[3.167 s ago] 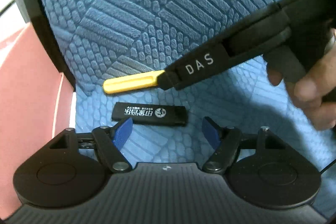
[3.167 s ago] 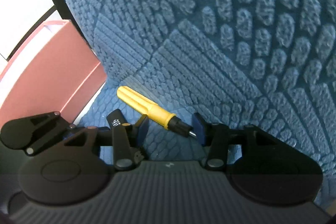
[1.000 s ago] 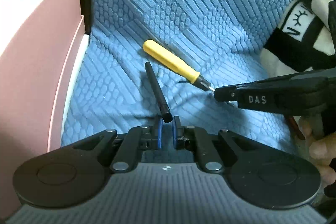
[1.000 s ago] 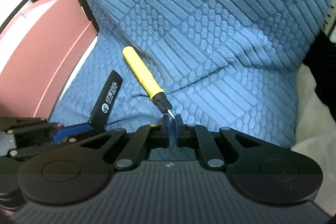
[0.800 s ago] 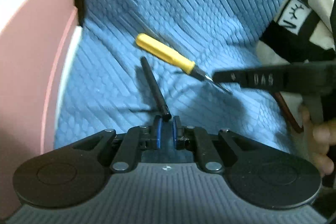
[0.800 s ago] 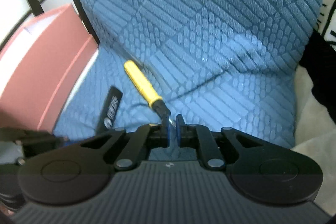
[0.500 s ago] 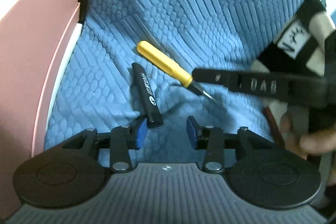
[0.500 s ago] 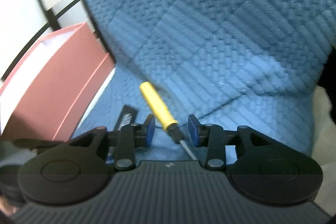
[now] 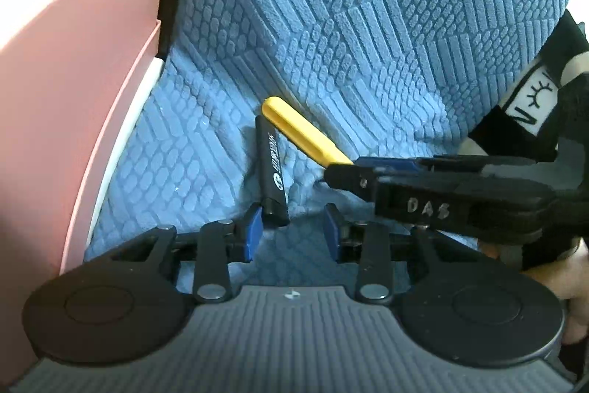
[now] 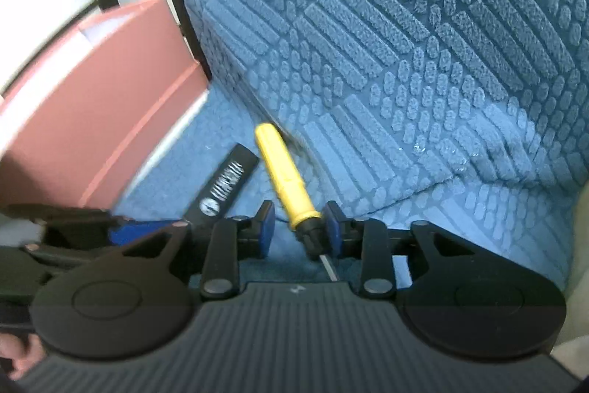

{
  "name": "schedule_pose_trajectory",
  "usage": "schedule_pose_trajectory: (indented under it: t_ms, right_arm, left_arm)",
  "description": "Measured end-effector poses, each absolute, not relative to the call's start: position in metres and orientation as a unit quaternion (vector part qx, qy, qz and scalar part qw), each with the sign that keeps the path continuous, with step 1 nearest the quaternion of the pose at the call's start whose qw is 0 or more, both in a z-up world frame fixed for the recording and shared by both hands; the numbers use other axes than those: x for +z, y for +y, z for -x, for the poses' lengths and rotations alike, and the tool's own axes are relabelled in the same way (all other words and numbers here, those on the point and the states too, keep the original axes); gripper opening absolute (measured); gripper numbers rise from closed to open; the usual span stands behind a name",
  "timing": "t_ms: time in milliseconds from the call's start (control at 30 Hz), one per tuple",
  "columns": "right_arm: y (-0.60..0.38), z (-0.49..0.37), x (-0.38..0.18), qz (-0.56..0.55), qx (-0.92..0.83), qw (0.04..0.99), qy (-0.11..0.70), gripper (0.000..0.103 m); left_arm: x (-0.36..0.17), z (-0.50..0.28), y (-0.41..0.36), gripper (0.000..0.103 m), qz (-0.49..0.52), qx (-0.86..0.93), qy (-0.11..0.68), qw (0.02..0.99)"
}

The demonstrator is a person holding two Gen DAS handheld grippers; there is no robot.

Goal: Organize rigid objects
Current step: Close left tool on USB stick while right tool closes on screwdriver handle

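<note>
Your left gripper (image 9: 291, 231) stands parted over the blue seat cushion (image 9: 368, 24), its left pad just touching the near end of the black stick (image 9: 271, 164) without pinching it. Your right gripper (image 10: 300, 227) is likewise spread, straddling the black collar of the yellow screwdriver (image 10: 283, 179) with a gap on the left side. Both tools lie side by side near the seat crease, laid parallel as if to tidy them beside the pink box (image 9: 73, 80). A second ago both grippers were clamped shut on these ends; their jaws have since opened, then closed back a little.
</note>
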State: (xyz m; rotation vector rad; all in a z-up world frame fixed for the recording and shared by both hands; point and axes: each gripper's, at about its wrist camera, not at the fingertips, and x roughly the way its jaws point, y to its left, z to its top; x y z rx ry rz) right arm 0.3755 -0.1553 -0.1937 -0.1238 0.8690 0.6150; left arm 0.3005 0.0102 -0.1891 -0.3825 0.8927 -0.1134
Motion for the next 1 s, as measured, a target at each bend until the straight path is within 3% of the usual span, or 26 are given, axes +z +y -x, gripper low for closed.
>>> schedule_pose_trajectory:
  t_ms: [167,300,400,567,1000]
  right_arm:
    - [-0.147,-0.366,-0.198,0.113,0.312,0.858,0.391,0.032]
    - [-0.141,-0.361,-0.199,0.138,0.309,0.857,0.389,0.024]
    - [-0.138,-0.360,-0.200,0.139,0.304,0.857,0.392,0.023]
    - [-0.140,-0.361,-0.199,0.147,0.298,0.858,0.393,0.023]
    - [-0.132,-0.339,-0.184,0.112,0.194,0.859,0.460,0.023]
  left_arm:
    - [-0.190,-0.301,0.012,0.040,0.197,-0.042,0.419,0.885]
    - [-0.192,-0.302,0.013,0.037,0.206,-0.033,0.409,0.888]
    - [-0.192,-0.303,0.014,0.035,0.212,-0.025,0.403,0.890]
    - [-0.196,-0.307,0.013,0.012,0.208,-0.021,0.411,0.888]
    - [-0.180,-0.289,0.014,0.011,0.165,-0.029,0.433,0.885]
